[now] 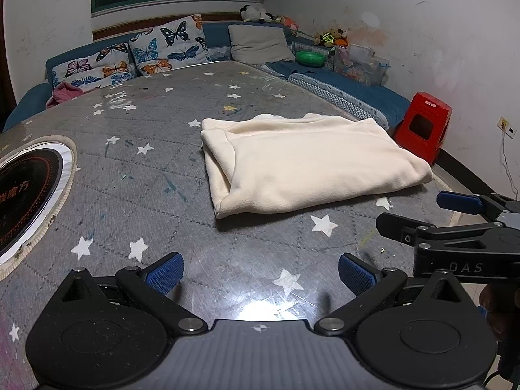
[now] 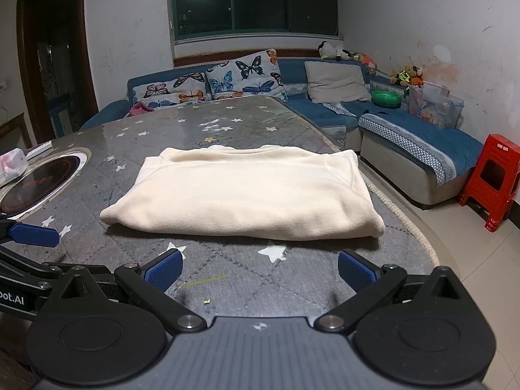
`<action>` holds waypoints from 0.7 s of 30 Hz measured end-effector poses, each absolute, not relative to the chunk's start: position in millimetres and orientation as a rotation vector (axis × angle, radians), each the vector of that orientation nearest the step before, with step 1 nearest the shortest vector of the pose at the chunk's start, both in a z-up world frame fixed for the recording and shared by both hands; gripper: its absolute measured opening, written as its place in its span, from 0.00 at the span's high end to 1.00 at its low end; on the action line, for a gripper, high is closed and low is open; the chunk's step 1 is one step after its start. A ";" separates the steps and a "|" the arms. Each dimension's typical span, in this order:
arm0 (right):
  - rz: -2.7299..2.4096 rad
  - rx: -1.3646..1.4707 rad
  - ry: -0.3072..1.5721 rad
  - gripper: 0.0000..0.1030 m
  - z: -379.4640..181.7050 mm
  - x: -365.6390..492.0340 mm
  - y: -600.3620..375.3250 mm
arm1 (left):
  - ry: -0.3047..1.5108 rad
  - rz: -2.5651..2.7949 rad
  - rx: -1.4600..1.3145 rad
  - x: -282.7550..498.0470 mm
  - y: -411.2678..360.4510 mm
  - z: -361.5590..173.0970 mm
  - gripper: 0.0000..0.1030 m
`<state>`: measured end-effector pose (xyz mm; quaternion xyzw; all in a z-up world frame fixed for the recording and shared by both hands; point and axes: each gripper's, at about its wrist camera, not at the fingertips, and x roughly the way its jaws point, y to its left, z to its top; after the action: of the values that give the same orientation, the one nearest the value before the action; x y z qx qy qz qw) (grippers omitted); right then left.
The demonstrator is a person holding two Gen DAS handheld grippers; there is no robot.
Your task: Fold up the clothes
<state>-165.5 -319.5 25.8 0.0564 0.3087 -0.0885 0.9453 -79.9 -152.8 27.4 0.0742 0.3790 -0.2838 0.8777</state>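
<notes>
The cream garment lies folded in a compact rectangle on the desk. Left gripper and right gripper hover near it, fingers apart, empty. Folding appears complete; next, withdraw or fetch another item.

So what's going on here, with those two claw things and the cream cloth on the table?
A person is folding clothes with a hand-held claw in each hand. A cream garment lies folded into a neat rectangle on the star-patterned table. Both the left claw and the right claw are open, empty and held short of the garment's near edge, touching nothing. The fold looks finished, or nearly so.
</notes>
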 end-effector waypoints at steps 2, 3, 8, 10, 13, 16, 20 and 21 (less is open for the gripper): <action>-0.179 0.116 0.630 0.00 25.6 -164.9 -319.3 | 0.791 -0.591 0.154 -79.4 -152.9 27.5 0.00; -0.178 0.116 0.631 0.00 25.6 -164.7 -319.1 | 0.792 -0.591 0.154 -78.9 -152.9 27.6 0.00; -0.176 0.117 0.632 0.00 25.3 -163.1 -318.9 | 0.792 -0.592 0.154 -77.9 -153.5 28.8 0.00; -0.175 0.118 0.633 0.00 25.0 -162.4 -318.6 | 0.794 -0.593 0.153 -77.0 -153.7 28.4 0.00; -0.174 0.118 0.636 0.00 24.4 -161.1 -318.4 | 0.796 -0.593 0.153 -75.7 -153.8 27.9 0.00; -0.173 0.117 0.637 0.00 24.2 -159.9 -318.0 | 0.799 -0.592 0.152 -74.6 -154.3 28.0 0.00; -0.170 0.121 0.637 0.00 24.2 -158.4 -318.3 | 0.801 -0.591 0.151 -73.2 -154.5 27.5 0.00; -0.170 0.121 0.638 0.00 23.9 -157.9 -318.3 | 0.802 -0.591 0.151 -72.7 -154.6 27.4 0.00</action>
<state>-157.9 -318.3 23.9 0.0595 0.3129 -0.0835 0.9442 -72.7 -154.6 27.4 0.0724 0.3841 -0.2831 0.8758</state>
